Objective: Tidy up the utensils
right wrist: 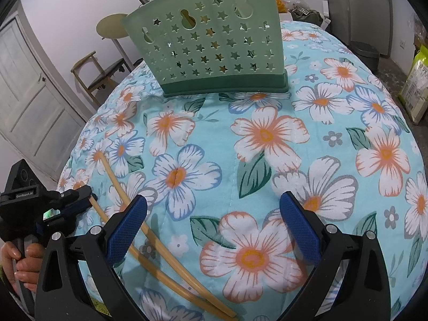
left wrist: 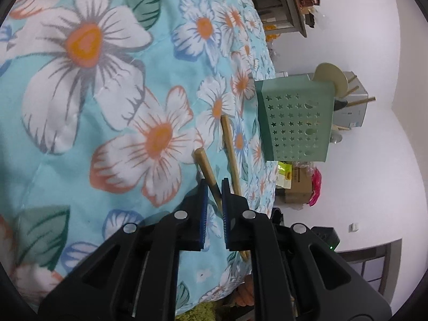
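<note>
In the left wrist view, the left hand-held gripper [left wrist: 214, 195] is clenched on one chopstick [left wrist: 207, 171]; a second chopstick [left wrist: 231, 149] lies just beside it near the tabletop's edge. Lifting toward the green holder [left wrist: 294, 120] probably comes next. In the right wrist view, the right hand-held gripper [right wrist: 214, 224] hangs released over the floral cloth [right wrist: 267, 139]; a chair [right wrist: 96, 72] and door [right wrist: 29, 93] stand behind.
</note>
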Demonstrator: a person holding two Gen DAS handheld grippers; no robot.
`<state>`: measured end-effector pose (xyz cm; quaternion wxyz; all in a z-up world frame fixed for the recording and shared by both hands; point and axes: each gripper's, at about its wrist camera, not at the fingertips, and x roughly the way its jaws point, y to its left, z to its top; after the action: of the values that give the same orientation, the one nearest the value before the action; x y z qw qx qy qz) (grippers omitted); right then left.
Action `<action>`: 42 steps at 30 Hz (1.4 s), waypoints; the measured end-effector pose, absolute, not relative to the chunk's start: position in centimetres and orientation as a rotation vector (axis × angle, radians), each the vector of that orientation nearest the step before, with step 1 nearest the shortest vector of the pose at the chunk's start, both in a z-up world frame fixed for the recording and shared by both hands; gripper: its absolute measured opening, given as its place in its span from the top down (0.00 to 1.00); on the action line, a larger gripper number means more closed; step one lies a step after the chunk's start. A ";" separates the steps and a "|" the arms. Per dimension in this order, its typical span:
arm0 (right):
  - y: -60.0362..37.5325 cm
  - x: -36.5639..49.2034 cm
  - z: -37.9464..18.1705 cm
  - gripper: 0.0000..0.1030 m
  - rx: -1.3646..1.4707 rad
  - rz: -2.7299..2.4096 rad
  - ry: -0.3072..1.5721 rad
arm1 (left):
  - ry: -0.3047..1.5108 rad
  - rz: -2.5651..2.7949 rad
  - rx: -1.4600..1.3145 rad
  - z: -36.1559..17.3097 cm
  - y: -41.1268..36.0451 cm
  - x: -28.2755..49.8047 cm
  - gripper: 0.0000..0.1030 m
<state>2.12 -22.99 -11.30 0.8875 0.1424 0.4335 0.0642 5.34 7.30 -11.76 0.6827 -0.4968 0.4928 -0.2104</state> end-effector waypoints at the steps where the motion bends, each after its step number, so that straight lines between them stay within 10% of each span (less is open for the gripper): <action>1: -23.0 2.1 -11.3 0.06 0.295 0.133 0.902 | 1.107 -0.471 -1.122 -11.9 7.4 5.3 0.92; 26: -23.0 2.1 -11.3 0.06 0.308 0.142 0.899 | 1.111 -0.430 -1.220 -12.7 6.7 6.5 0.91; 34: -23.1 2.1 -11.3 0.06 0.308 0.142 0.897 | 1.100 -0.512 -1.266 -11.1 6.3 6.2 0.45; 42: -23.2 2.0 -11.4 0.06 0.313 0.150 0.889 | 1.081 -0.521 -1.267 -11.0 6.1 6.2 0.47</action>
<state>2.04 -23.16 -11.36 0.8882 0.1507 0.4279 0.0722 6.19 6.08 -10.96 0.6430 -0.5560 0.4745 -0.2287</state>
